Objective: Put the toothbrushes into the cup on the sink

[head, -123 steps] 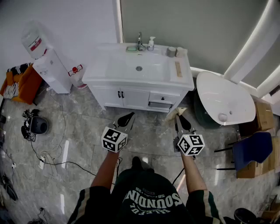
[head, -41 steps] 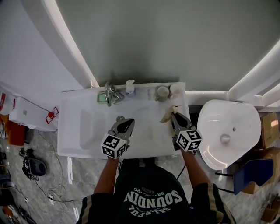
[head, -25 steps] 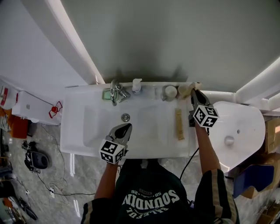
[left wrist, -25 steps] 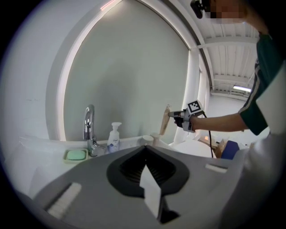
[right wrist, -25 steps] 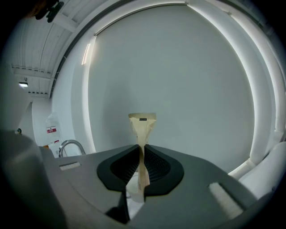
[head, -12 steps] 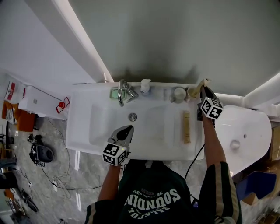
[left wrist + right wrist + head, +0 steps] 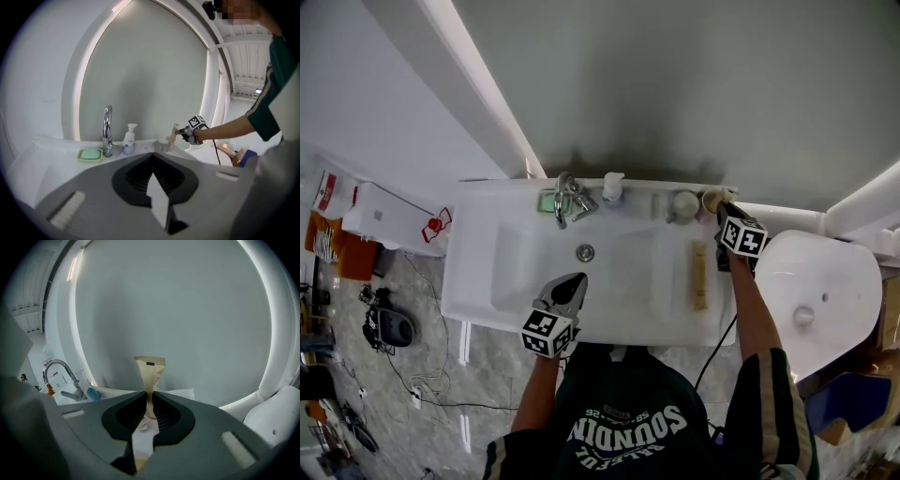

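At the far left of the head view a white cabinet (image 7: 380, 217) stands on the grey floor beside the sink (image 7: 478, 281). Along the sink's back edge a green soap dish (image 7: 546, 201) sits just left of the chrome faucet (image 7: 565, 197), with a white pump bottle (image 7: 612, 187) just to its right, and the drain (image 7: 585, 252) lies in the basin below them. The left gripper (image 7: 573, 281) hovers over the front of the basin, near the drain; in its own view its jaws are clenched together with nothing between them. Further right a grey cup (image 7: 684, 204) and a pale cup (image 7: 712, 199) stand side by side on the back corner of the counter. One wrapped toothbrush (image 7: 699, 275) lies flat on the counter in front of them, apart from both. The right gripper (image 7: 724, 212) is at the pale cup and is clamped on a second wrapped toothbrush (image 7: 150, 371), whose beige packet stands upright between the jaws, its top end rising above them. From the left gripper view this packet stands just right of the grey cup; whether its lower end is inside the pale cup cannot be made out. A white oval fixture (image 7: 825, 291) fills the right side.
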A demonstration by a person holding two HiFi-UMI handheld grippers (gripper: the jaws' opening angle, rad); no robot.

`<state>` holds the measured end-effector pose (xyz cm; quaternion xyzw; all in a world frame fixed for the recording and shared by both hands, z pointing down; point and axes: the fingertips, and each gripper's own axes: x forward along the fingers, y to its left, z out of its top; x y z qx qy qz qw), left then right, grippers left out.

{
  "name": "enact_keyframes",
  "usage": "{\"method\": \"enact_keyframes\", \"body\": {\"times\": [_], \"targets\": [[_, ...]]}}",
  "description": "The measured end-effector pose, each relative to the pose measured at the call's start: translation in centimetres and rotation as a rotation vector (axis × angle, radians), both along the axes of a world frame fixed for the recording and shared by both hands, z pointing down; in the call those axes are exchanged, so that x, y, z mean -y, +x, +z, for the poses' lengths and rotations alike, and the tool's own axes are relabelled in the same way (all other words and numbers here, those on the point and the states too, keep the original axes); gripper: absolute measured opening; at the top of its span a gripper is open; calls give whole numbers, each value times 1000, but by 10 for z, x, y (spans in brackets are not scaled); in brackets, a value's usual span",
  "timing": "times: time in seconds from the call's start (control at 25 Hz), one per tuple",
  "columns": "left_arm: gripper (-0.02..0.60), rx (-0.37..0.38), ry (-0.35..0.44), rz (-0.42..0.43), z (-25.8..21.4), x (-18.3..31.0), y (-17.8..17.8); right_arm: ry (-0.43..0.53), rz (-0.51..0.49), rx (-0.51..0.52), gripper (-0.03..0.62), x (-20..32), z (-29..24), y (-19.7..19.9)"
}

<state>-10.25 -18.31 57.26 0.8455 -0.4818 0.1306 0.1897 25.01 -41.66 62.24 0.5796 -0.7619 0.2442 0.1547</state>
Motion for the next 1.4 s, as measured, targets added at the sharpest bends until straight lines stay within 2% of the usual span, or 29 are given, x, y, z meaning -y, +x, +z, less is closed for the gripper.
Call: {"method": "enact_keyframes", "body": {"times": [0.12,0.24,0.56,0.6,0.68,1.04,1.2,1.4], "targets": [[40,2,-1,-3,0,-5,0,-26,-18,13,43,-5,7,-2],[40,-1,4,-9,-1,-10,0,-3,-24,16,69,-9,-2,-3],[40,-18,31,14,-7,-14,12,58,-87,23,67,-41,-33,-21],[40,-21,35,20,-7,-14,15,71,-104,16,67,-47,-37,-24],[40,-26,42,33,-9,-14,22,108,-137,16,2,-59,-49,-31],[40,-48,74,85,-17,-10,49,287,-180,111,2,-125,-124,-53],[40,-59,92,103,-22,-5,59,324,-185,145,2,-157,-137,-57],[40,-61,111,132,-28,-1,71,349,-187,95,2,-193,-133,-54]]}}
